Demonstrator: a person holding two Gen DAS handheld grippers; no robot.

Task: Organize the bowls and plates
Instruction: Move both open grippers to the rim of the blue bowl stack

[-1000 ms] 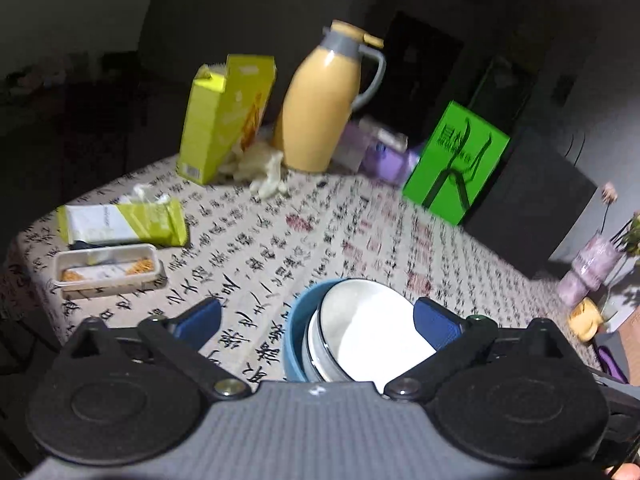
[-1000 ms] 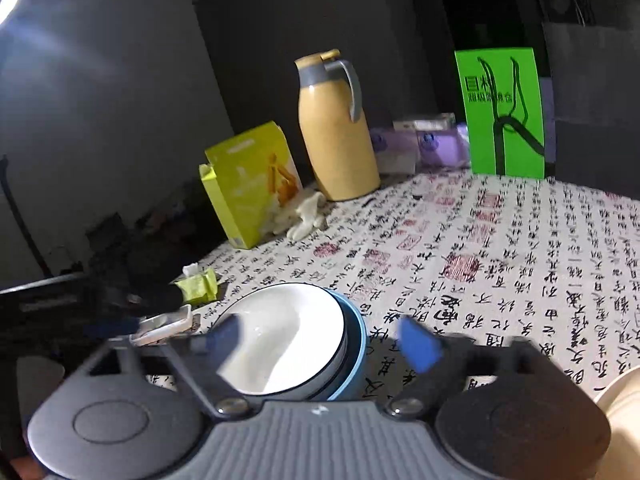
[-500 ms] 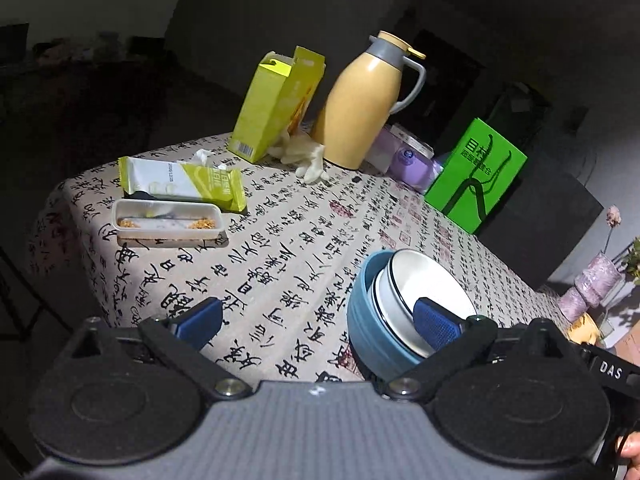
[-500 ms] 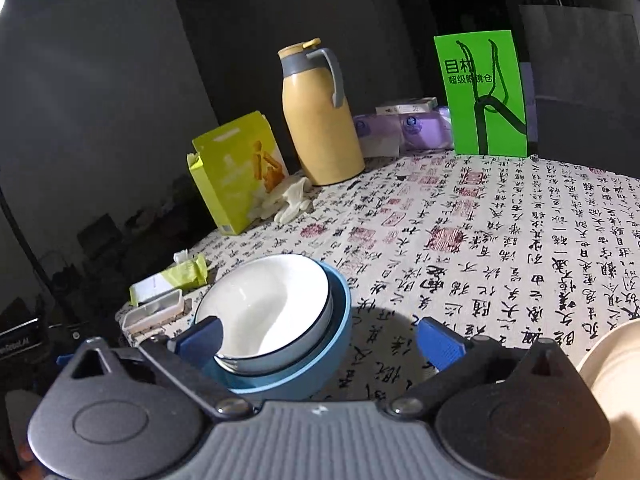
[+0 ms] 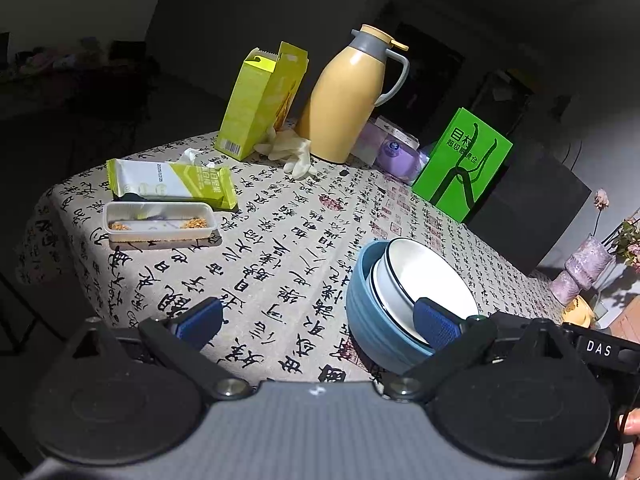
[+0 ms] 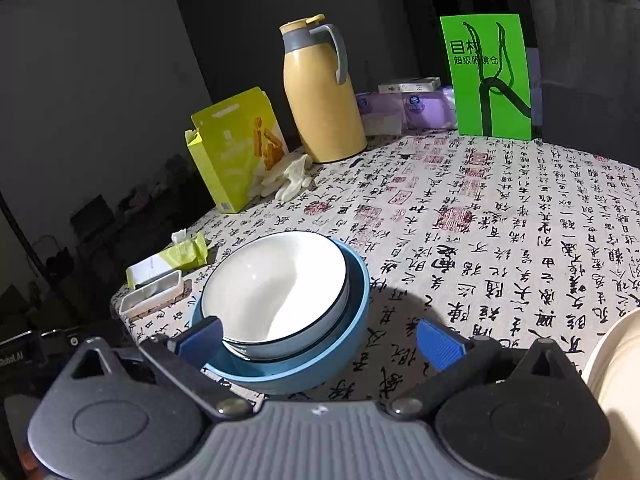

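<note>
A white bowl with a dark rim sits nested inside a blue bowl on the calligraphy-print tablecloth. My right gripper is open wide just in front of this stack; its left finger overlaps the white bowl's near rim, and the pads press on nothing. In the left wrist view the white bowl and the blue bowl lie to the right. My left gripper is open over bare cloth, and its right finger stands in front of the stack. A cream plate shows at the right edge.
At the back stand a yellow thermos jug, an open yellow-green box, a pale glove, purple tissue packs and a green sign. A snack packet and plastic tray lie near the table's left edge.
My left gripper has drawn back and to the left, so the bowl stack went from between its jaws to its right side. The right gripper's jaws opened slightly wider around the stack.
</note>
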